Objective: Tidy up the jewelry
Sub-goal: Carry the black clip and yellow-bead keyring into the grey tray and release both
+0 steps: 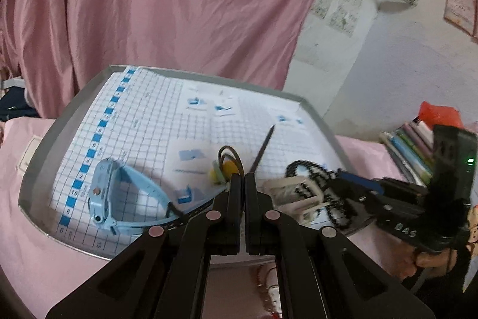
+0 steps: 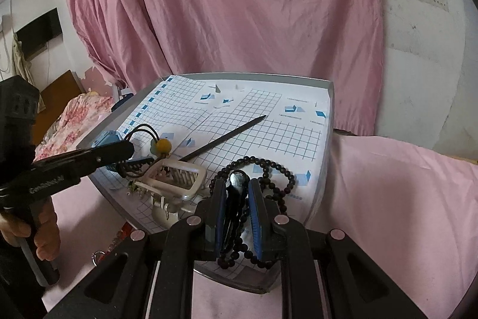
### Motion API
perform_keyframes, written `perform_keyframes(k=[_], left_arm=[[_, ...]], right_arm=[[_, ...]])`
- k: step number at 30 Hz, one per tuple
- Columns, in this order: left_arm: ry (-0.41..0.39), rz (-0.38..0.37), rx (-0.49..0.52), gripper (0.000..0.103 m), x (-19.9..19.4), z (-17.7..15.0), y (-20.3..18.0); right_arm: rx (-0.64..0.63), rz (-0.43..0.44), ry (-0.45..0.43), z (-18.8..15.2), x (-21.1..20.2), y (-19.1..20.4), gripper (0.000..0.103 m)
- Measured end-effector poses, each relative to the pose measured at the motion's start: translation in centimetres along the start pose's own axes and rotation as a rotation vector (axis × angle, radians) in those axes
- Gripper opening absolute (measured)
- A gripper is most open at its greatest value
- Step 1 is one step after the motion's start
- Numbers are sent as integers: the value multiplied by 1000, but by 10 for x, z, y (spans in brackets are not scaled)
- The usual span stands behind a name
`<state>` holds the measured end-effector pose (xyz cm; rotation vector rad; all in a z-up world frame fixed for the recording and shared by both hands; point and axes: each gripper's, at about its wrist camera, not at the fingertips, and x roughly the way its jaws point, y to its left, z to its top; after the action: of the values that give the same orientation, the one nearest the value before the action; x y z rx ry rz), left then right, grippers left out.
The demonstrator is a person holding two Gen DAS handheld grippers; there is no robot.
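A grey tray [image 1: 35, 169] lined with grid paper holds the jewelry. My left gripper [image 1: 242, 178] is shut, and the black loops of a hair tie [image 1: 228, 156] with a yellow bead rise from its fingertips. A blue watch [image 1: 103, 193] lies to its left. A black hair stick [image 1: 263, 147] lies beyond it. In the right wrist view my right gripper [image 2: 239, 207] is closed on a black bead strand [image 2: 269, 166] at the tray's near edge, with a dark clip between the blue pads [image 2: 219, 207]. A white comb-like frame [image 2: 179, 178] sits just to the left of it.
Pink cloth covers the table [image 2: 388, 199] and hangs behind the tray. Books [image 1: 409, 145] and a red bag [image 1: 437, 112] stand to the right. A person's hand [image 2: 44, 226] holds the left gripper's handle. Red beads [image 2: 119, 235] lie below the tray's near edge.
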<state>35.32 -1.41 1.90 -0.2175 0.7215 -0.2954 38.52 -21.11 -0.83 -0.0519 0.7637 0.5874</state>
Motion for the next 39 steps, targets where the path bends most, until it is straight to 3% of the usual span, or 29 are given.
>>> perform_keyframes(k=[2, 6, 8, 10, 11, 12, 14, 16, 17, 19, 21, 25, 31, 39], left_arm=[[-1, 16, -5, 0, -1, -2, 1], [-9, 45, -1, 2, -6, -6, 1], [-16, 57, 3, 9, -8, -7, 0], [-29, 66, -1, 39, -9, -8, -1], [-42, 68, -9, 47, -11, -8, 0], [-59, 69, -17, 53, -14, -9, 1], [-80, 68, -21, 56, -19, -9, 2], [-110, 98, -27, 74, -26, -12, 4], [-125, 103, -30, 77, -29, -11, 4], [-180, 103, -32, 88, -38, -14, 4], [-234, 109, -32, 96, -48, -18, 2], [-345, 134, -52, 97, -72, -29, -2], [-479, 93, -43, 101, -120, -48, -8], [-488, 151, 55, 101, -158, -82, -23]], right_arm=[[-2, -3, -3, -1, -2, 0, 18], [5, -11, -17, -2, -6, -2, 35], [9, -16, -25, -2, -7, -3, 37], [17, -26, -42, -3, -11, -4, 47], [19, -31, -51, -2, -12, -4, 50], [23, -39, -65, -2, -15, -5, 55], [29, -53, -88, -3, -19, -6, 66], [39, -64, -115, -3, -24, -8, 82], [45, -68, -130, -4, -27, -9, 85], [55, -81, -172, -5, -35, -10, 101], [54, -76, -226, -8, -45, -10, 103], [50, -46, -291, -15, -64, -2, 103], [3, -29, -365, -33, -103, 22, 103], [-56, -45, -324, -73, -140, 45, 103]])
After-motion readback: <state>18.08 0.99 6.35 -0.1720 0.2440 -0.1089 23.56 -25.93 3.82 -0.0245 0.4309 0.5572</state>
